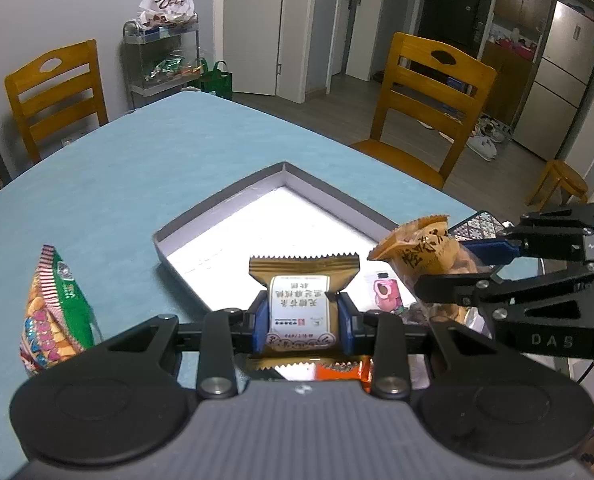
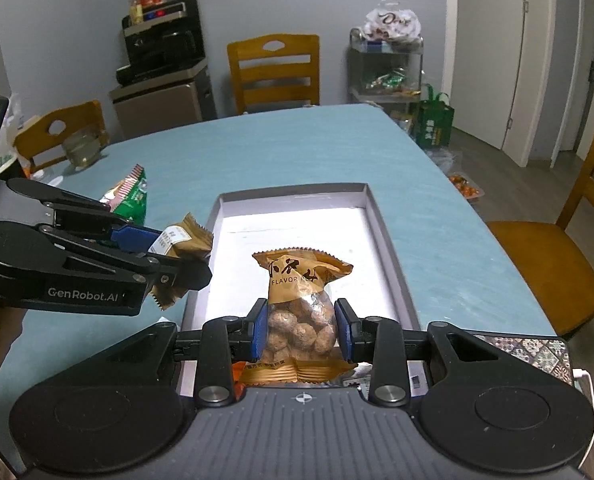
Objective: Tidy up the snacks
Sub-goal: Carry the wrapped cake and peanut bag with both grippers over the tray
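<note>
My left gripper (image 1: 302,314) is shut on a small gold-wrapped pastry packet (image 1: 301,300), held above the near edge of the shallow grey box lid (image 1: 217,208) with a white floor. My right gripper (image 2: 302,326) is shut on an orange-topped clear bag of nut snacks (image 2: 301,312), held over the same box lid (image 2: 381,224). In the left wrist view the right gripper (image 1: 449,268) comes in from the right with the nut bag (image 1: 421,252). In the right wrist view the left gripper (image 2: 177,252) enters from the left with the pastry packet (image 2: 185,240).
A green and red snack bag (image 1: 57,308) stands on the blue table (image 1: 137,168), left of the box, and shows as the green bag (image 2: 131,196). A pink-printed packet (image 1: 385,294) lies inside the box. Wooden chairs (image 1: 425,92) ring the table. A patterned mat (image 2: 537,350) lies at the right.
</note>
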{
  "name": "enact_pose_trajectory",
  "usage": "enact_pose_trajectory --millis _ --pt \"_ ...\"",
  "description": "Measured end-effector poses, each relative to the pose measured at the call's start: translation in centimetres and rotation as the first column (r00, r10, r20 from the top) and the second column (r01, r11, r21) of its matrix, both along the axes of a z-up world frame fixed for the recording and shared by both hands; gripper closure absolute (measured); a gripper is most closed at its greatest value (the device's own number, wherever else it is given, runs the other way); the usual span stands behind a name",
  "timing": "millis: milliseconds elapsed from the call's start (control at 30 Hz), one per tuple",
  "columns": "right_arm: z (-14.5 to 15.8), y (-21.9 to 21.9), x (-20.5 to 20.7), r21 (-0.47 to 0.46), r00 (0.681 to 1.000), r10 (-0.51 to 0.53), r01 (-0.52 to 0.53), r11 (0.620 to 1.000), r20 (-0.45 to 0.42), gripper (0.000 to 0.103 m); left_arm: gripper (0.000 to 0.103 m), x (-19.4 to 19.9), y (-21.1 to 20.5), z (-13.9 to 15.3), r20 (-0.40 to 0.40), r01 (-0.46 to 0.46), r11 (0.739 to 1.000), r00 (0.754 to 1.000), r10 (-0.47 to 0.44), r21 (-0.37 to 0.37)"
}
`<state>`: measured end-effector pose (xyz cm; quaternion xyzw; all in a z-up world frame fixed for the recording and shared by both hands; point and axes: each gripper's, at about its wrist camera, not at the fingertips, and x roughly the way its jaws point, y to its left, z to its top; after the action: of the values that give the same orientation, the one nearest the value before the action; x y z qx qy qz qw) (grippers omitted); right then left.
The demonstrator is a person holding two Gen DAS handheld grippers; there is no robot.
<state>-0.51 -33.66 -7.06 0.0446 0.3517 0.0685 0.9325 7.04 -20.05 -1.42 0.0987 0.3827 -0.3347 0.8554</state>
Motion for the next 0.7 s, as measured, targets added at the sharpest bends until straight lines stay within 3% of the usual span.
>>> enact_pose_trajectory --millis 700 --pt "-0.5 -1.1 0.5 0.008 0.999 -0.037 0.038 0.999 -0.015 0.067 0.072 0.5 -1.9 -1.4 -0.027 0.029 0.999 0.999 -0.028 0.027"
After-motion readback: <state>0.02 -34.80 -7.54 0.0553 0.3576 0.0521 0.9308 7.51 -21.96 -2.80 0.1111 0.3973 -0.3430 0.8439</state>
